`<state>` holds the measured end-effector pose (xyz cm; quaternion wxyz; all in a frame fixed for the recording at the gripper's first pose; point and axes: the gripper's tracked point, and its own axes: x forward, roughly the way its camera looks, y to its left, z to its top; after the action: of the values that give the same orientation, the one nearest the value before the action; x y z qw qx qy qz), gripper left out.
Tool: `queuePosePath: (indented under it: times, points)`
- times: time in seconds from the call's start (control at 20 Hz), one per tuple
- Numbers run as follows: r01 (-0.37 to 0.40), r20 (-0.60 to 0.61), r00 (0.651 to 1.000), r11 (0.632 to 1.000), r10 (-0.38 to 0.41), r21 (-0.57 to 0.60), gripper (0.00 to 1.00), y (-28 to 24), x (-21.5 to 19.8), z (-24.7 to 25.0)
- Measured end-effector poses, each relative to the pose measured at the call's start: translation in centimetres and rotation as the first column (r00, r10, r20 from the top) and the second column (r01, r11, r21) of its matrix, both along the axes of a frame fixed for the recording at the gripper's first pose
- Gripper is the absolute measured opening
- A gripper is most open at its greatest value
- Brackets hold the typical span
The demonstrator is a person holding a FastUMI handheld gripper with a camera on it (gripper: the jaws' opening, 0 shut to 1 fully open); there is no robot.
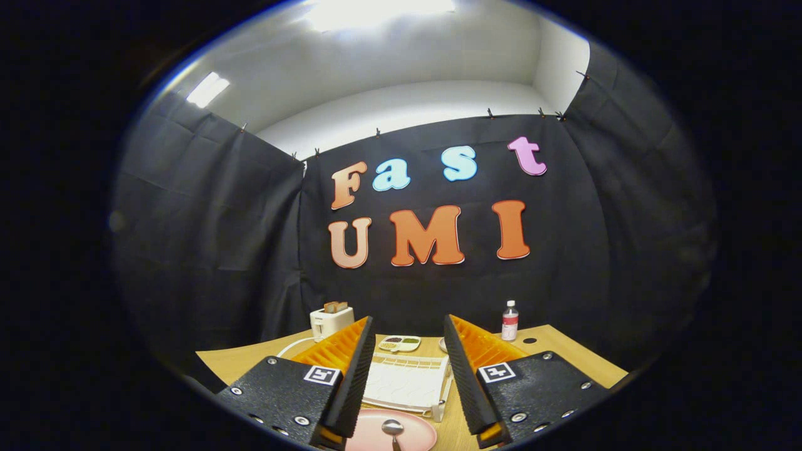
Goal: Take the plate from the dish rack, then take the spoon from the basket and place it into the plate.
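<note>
The small metal spoon (393,431) lies in the round pink plate (413,433) on the wooden table (564,351), its handle running back toward me, low between my fingers; my gripper (408,363) stands wide and holds nothing; just beyond lies the white dish rack (407,382); I judge the placing done.

A shiny metal spoon (393,428) is lying on the smooth pink, possibly plastic plate (416,433); the pale wooden table (564,351) is looking matt under the parted gripper (408,341).
</note>
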<state>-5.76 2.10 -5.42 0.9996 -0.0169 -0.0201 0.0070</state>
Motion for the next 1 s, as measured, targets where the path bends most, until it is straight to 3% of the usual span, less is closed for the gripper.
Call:
queuePosePath:
  times: [0.2, 0.4, 1.0]
  points:
    - [0.04, 0.059, 0.998, 0.996, -0.036, -0.076, 0.81, -0.3, -0.3, 2.1]
    - [0.067, 0.085, 0.995, 0.995, -0.06, -0.078, 0.87, -0.6, -0.7, 2.9]
    - [0.101, 0.118, 0.989, 0.993, -0.092, -0.068, 0.88, -1.5, -1.1, 3.9]
